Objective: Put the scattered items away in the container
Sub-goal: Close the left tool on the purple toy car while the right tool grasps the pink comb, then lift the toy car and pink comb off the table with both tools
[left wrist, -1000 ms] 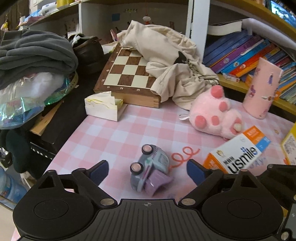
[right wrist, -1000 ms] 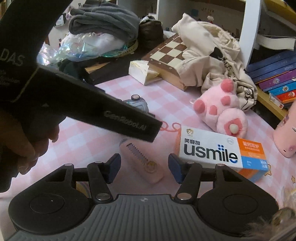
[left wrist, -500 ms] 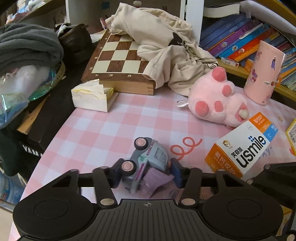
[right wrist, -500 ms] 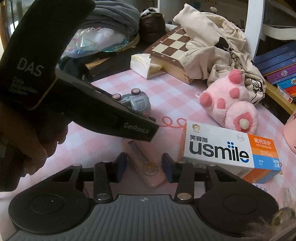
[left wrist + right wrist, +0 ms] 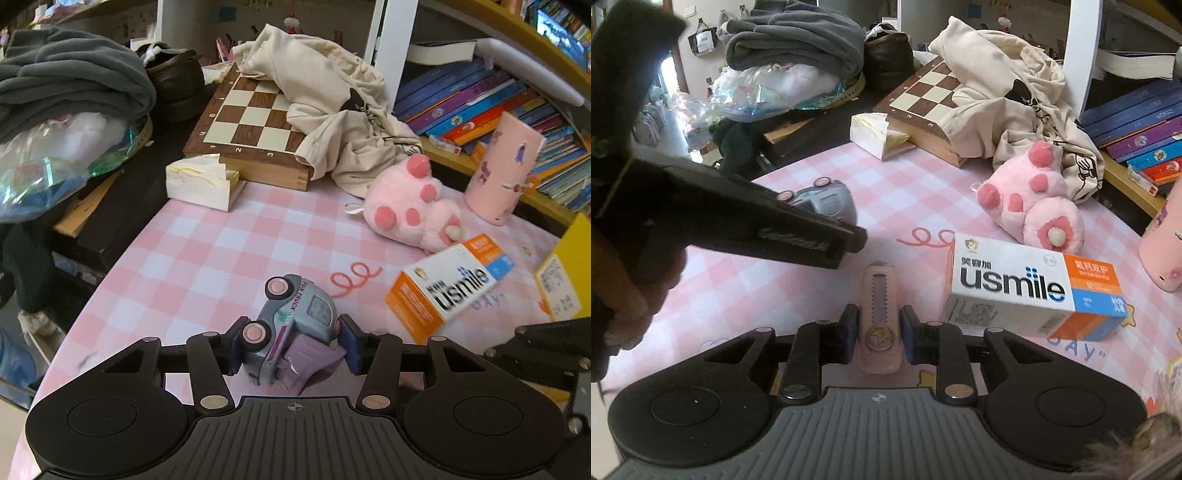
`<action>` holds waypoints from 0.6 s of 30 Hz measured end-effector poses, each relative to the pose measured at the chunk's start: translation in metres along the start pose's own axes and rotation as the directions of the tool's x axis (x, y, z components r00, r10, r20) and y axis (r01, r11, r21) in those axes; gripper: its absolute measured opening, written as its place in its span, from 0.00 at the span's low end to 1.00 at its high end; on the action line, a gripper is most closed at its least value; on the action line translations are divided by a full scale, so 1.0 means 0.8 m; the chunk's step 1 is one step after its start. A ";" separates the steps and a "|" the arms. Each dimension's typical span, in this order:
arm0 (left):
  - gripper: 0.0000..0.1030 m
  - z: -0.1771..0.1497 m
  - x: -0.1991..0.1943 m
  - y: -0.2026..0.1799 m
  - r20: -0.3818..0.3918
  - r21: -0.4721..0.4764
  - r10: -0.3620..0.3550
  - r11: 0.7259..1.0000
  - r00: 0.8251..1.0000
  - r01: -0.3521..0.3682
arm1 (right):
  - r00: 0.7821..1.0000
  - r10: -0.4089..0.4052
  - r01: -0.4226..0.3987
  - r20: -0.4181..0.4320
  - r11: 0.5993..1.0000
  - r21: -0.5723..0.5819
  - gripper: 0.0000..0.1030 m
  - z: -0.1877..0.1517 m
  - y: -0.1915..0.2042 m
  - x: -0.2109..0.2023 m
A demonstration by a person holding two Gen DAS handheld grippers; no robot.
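Our left tongs (image 5: pixel 290 345) clench the car (image 5: pixel 295 328), our right tongs (image 5: pixel 876 334) the cutter (image 5: pixel 879 321), both low over the mat (image 5: pixel 192 266). Lopsided grips could slip during lifting.

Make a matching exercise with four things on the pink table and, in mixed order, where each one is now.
Things:
1. toy truck
2. pink utility knife
3. usmile box
4. chessboard

Places:
A. partly under the beige cloth
B. between the right gripper fingers
C. beside the pink plush toy, held by no gripper
D. between the left gripper fingers

Pairs: 1-D, 2-B, 3-C, 4-A
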State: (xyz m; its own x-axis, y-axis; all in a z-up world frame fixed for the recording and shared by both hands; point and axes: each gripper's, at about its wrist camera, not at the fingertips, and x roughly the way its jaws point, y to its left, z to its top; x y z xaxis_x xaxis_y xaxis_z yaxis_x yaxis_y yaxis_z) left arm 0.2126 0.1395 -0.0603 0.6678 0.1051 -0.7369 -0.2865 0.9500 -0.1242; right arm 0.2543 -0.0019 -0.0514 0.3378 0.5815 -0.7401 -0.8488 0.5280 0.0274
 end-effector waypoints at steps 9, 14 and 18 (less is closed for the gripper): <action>0.48 -0.032 -0.052 0.004 0.010 -0.025 -0.037 0.999 0.999 0.037 | 0.999 -0.030 0.031 -0.020 0.999 0.033 0.22 -0.021 0.012 -0.032; 0.48 -0.046 -0.079 0.002 0.020 -0.023 -0.059 0.998 0.998 0.059 | 0.999 -0.042 0.042 -0.021 0.998 0.038 0.22 -0.034 0.022 -0.056; 0.48 -0.058 -0.101 -0.003 0.030 -0.017 -0.080 0.997 0.996 0.081 | 0.998 -0.055 0.056 -0.022 0.998 0.033 0.22 -0.050 0.032 -0.078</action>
State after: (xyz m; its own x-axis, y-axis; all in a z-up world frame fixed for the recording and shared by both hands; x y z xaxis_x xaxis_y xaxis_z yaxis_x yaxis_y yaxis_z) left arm 0.1275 0.1151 -0.0313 0.7088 0.0372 -0.7044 -0.2430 0.9504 -0.1943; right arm 0.1952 -0.0493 -0.0310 0.3752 0.5380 -0.7548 -0.8146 0.5800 0.0085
